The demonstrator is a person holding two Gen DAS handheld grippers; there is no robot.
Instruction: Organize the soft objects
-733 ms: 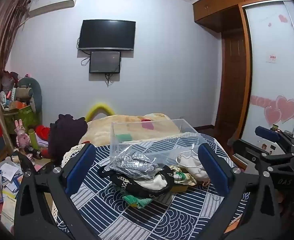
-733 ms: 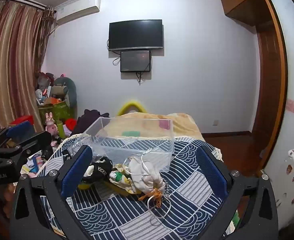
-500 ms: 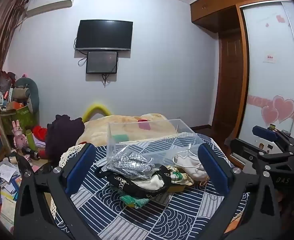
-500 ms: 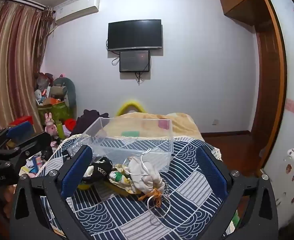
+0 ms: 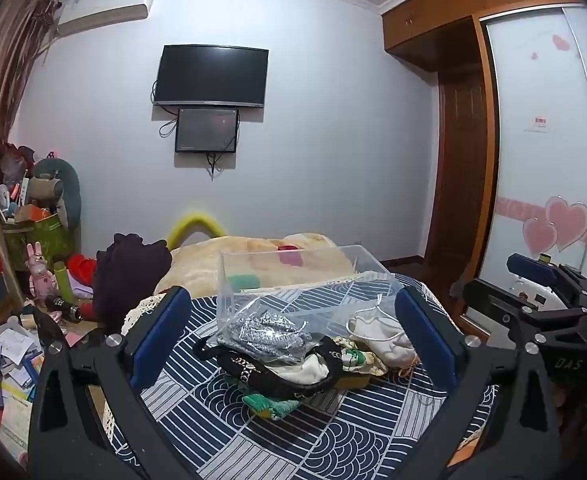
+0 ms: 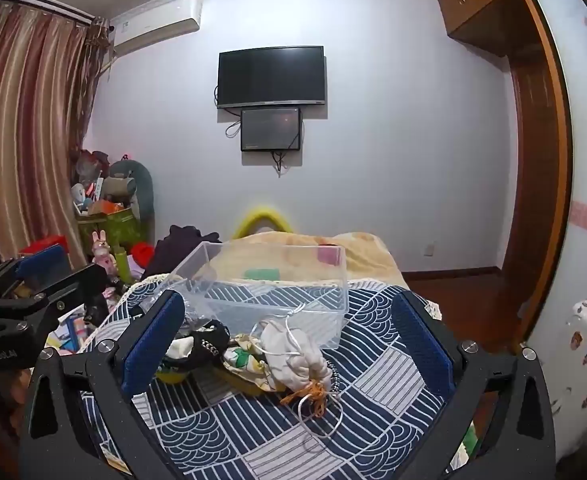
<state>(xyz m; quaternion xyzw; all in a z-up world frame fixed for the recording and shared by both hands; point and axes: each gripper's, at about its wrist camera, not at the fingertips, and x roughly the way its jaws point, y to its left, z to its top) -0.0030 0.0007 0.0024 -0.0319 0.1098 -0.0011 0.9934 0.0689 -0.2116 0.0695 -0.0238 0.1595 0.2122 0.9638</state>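
Observation:
A pile of soft items lies on the blue patterned cloth: a silvery fabric in a plastic bag, a black bag with cream cloth, a green knit piece and a white drawstring pouch. A clear plastic box stands just behind the pile. My left gripper is open and empty, held above the near side of the pile. My right gripper is open and empty, framing the white pouch.
A yellow blanket lies beyond the box. A dark garment, toys and clutter fill the left floor side. A wardrobe stands on the right. The other gripper shows at each view's edge.
The left view has shifted slightly, with the pile sitting a little more to the right and the room more to the left. The right gripper is nearly still. Nothing was grasped.

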